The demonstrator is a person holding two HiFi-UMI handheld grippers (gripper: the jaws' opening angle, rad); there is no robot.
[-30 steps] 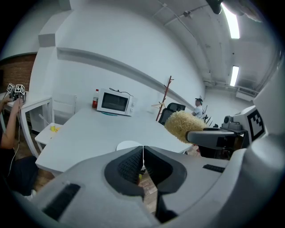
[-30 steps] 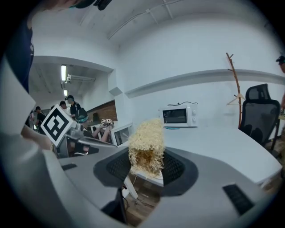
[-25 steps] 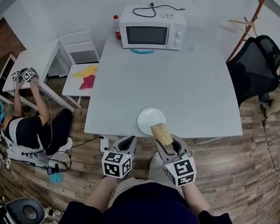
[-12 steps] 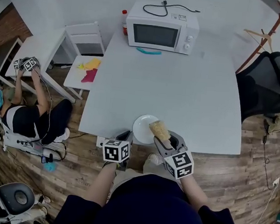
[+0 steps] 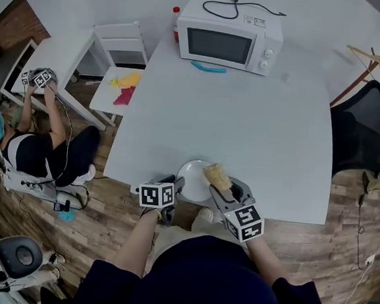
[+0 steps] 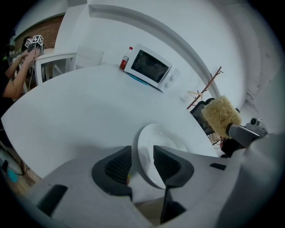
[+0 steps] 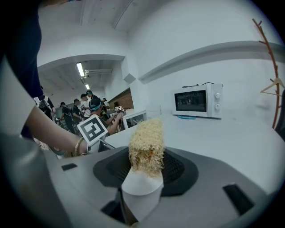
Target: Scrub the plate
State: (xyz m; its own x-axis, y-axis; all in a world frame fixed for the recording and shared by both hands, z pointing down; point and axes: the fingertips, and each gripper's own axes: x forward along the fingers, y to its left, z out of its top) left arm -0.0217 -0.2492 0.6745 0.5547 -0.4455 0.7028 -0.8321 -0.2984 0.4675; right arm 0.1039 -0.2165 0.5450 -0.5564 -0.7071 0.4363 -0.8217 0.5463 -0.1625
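Note:
A white plate [image 5: 192, 176] lies at the near edge of the white table [image 5: 244, 133]. My left gripper [image 5: 173, 184] is at the plate's near-left rim. In the left gripper view its jaws are opening, with the rim of the plate [image 6: 156, 141] standing between the two dark pads, and the left gripper [image 6: 142, 156] does not press on it. My right gripper [image 5: 222, 189] is shut on the white handle of a yellow bristly scrub brush [image 5: 217, 177], whose head hangs over the plate's right edge. The brush [image 7: 146, 144] fills the jaws of the right gripper [image 7: 147, 168].
A white microwave [image 5: 229, 42] stands at the table's far end, with a blue item [image 5: 208, 67] before it and a red-capped bottle [image 5: 177, 14] beside it. A black chair [image 5: 374, 128] is at the right. A person [image 5: 38, 154] sits on the floor at left.
My left gripper has come up from below the table's edge to the plate, and the rim now stands between its jaws. The right gripper with the brush stays by the plate's right edge.

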